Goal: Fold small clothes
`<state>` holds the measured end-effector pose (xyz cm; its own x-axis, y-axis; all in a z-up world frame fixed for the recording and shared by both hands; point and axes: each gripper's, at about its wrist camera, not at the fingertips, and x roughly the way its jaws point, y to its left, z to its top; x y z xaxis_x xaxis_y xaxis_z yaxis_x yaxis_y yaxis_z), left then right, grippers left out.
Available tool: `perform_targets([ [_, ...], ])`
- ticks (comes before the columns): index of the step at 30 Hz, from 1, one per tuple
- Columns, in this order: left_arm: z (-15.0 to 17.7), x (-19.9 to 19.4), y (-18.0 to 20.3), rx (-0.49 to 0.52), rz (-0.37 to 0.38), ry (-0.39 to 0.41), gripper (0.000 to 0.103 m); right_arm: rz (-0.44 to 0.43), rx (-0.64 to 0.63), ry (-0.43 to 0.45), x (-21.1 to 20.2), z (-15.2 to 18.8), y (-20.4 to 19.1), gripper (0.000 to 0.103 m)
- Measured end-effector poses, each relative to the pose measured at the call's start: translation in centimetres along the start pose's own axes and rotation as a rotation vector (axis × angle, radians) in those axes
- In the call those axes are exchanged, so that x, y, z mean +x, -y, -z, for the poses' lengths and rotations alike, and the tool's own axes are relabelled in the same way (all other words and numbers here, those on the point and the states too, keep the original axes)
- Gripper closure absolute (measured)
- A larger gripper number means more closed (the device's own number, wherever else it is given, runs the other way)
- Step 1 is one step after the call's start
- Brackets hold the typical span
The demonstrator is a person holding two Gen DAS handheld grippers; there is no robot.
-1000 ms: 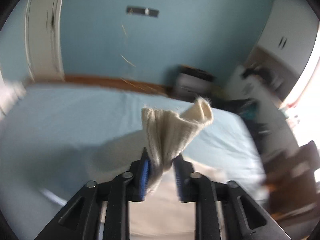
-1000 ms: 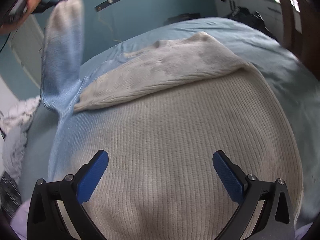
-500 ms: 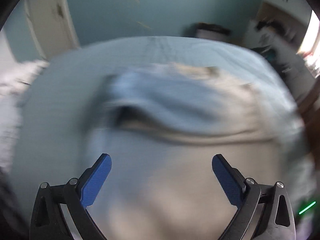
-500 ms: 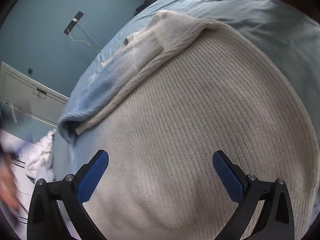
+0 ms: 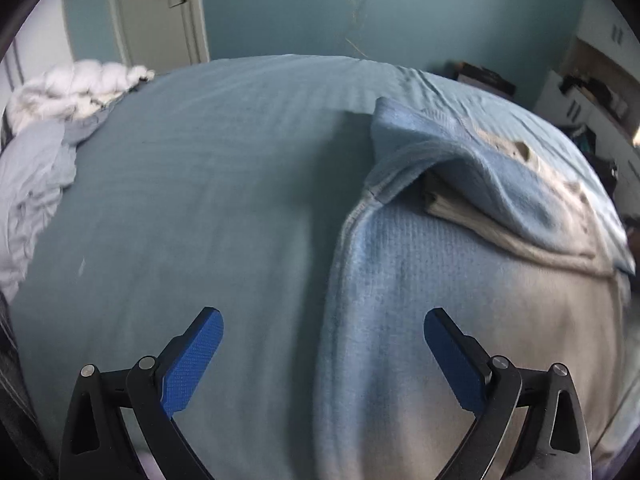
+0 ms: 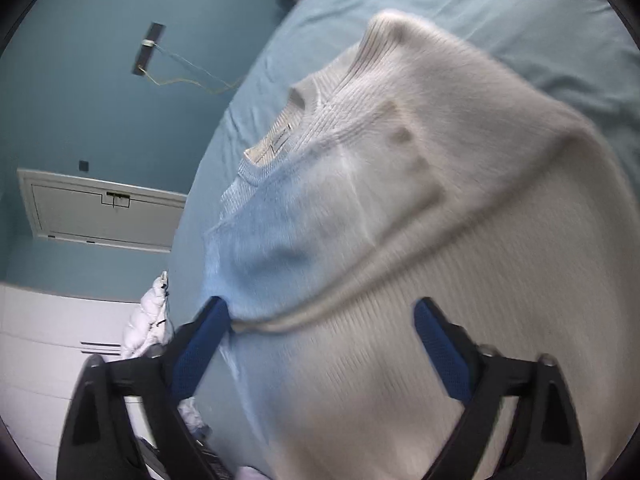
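A knitted sweater (image 5: 460, 280), cream fading to light blue, lies on the blue bed (image 5: 200, 180). One sleeve (image 5: 480, 176) is folded across its chest. In the right wrist view the sweater (image 6: 440, 240) fills the frame, collar and label (image 6: 276, 140) at the far end. My left gripper (image 5: 322, 344) is open and empty, hovering over the sweater's left edge. My right gripper (image 6: 320, 332) is open, just above the sweater's body; its left fingertip (image 6: 212, 320) touches the folded sleeve's edge.
A pile of white and pale clothes (image 5: 48, 128) lies at the bed's left side. A white door (image 5: 160, 8) and blue wall stand behind. Dark furniture and clutter (image 5: 592, 92) sit to the right of the bed.
My left gripper let go of the sleeve, which now lies folded across the sweater, and opened wide, moving left and down. My right gripper stayed open and tilted over the sweater.
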<state>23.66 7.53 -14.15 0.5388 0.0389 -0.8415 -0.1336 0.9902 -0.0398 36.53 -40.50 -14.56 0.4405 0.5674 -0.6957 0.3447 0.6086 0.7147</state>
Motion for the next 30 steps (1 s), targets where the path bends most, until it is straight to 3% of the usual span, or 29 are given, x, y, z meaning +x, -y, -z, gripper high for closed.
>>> perform_targets([
  [5, -0.1, 0.4, -0.3, 0.028, -0.028, 0.004, 0.001, 0.150, 0.099, -0.022, 4.4, -1.4, 1.1, 0.044],
  [9, -0.2, 0.9, -0.6, -0.012, 0.011, -0.018, 0.001, 0.190, 0.124, 0.046, 5.8, -2.3, 1.4, 0.044],
  [12, -0.1, 0.8, -0.4, 0.012, 0.007, -0.013, 0.001, 0.246, 0.101, 0.076, 6.1, -3.5, 0.1, 0.047],
  [14, -0.1, 1.0, -0.3, 0.022, -0.016, -0.012, 0.001, 0.327, 0.067, 0.091, 6.2, -4.3, -0.9, 0.075],
  [15, -0.1, 1.1, -0.3, 0.021, -0.017, -0.012, 0.001, 0.408, 0.034, 0.097, 6.5, -4.4, -1.0, 0.092],
  [17, -0.2, 1.2, -0.5, 0.011, -0.013, -0.015, 0.001, 0.466, -0.033, 0.160, 5.3, -4.4, -3.1, 0.093],
  [22, -0.4, 1.1, -1.2, -0.031, 0.001, -0.019, 0.001, 0.359, -0.228, 0.387, -2.3, -3.4, -12.9, 0.093],
  [27, -0.2, 1.4, -1.5, -0.052, 0.023, -0.047, 0.001, 0.263, -0.408, 0.499, -9.6, -2.0, -21.8, 0.093],
  [30, -0.3, 1.2, -1.4, -0.048, 0.023, -0.045, 0.001, 0.291, -0.481, 0.555, -11.3, -2.2, -24.8, 0.093],
])
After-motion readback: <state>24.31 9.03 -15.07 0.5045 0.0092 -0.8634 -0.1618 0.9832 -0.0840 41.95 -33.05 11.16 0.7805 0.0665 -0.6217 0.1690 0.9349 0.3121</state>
